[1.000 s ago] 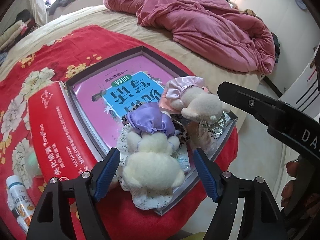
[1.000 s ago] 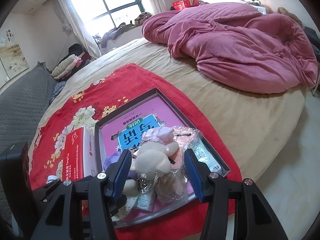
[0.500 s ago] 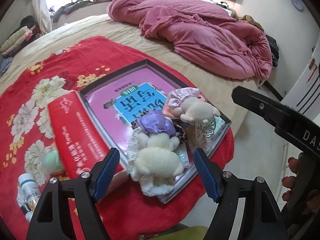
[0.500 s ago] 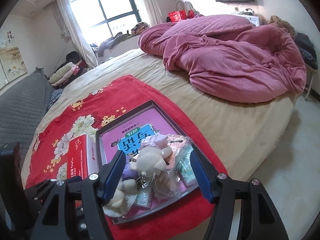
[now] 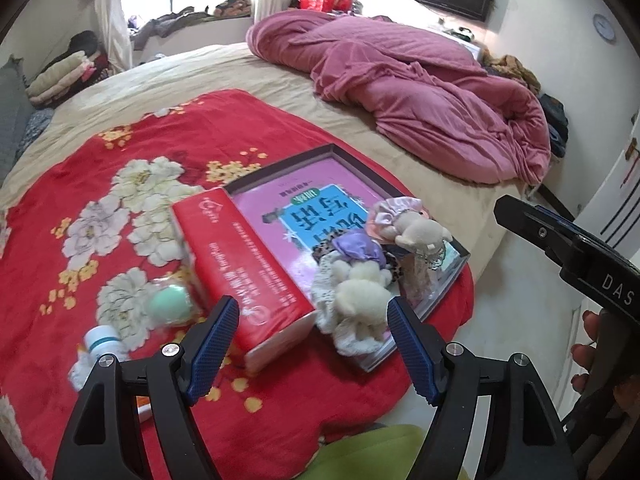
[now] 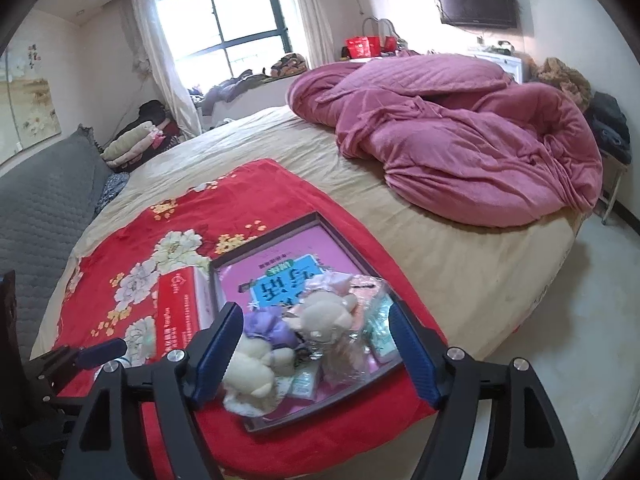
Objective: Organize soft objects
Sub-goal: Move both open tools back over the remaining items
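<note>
We hold both grippers above the near corner of the dark tray (image 5: 460, 254) that lies on the red flowered blanket (image 5: 168, 148). Our left gripper (image 5: 312, 344) stands wide with nothing between its blue pads. Our right gripper (image 6: 316, 354) has just been opening and is also wide, its pads clear of the toys below. The two plush bears lie at the tray's near end: the purple-bowed bear (image 5: 356, 284) and, touching it, the pink-bonneted bear (image 5: 416, 228), atop crinkly clear packets (image 6: 352, 356). A red box (image 5: 248, 264) lies against the tray's left wall, and a green ball (image 5: 170, 300) sits just beyond the box.
</note>
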